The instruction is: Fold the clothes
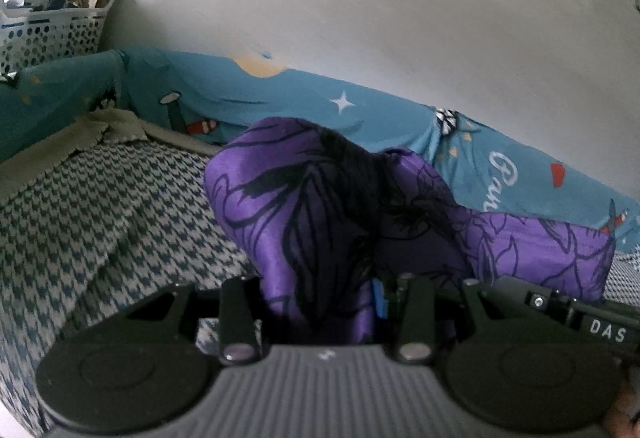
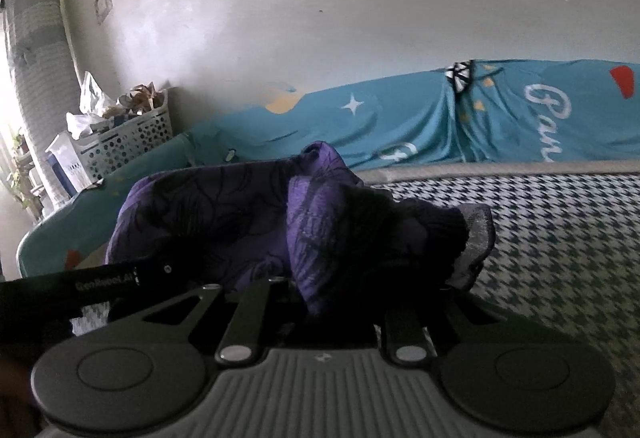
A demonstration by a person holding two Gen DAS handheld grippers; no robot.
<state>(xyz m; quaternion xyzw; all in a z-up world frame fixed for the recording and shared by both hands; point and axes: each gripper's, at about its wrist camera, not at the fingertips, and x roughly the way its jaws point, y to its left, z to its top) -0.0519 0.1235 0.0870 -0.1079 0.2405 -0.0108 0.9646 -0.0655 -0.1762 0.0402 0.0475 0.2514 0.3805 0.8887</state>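
Left tool (image 1: pixel 320 302): clamping a bunched fold of the purple garment (image 1: pixel 304 206), which is rising steeply from its fingers.
Right tool (image 2: pixel 332 298): gripping the same purple garment (image 2: pixel 224 222), here sagging leftward between the two tools.
Bed (image 2: pixel 560 238): houndstooth cover lying beneath the lifted cloth.
Teal sheet (image 1: pixel 360 110): running along the wall.
Basket (image 2: pixel 132 138): its window-side surroundings showing only in the right view.
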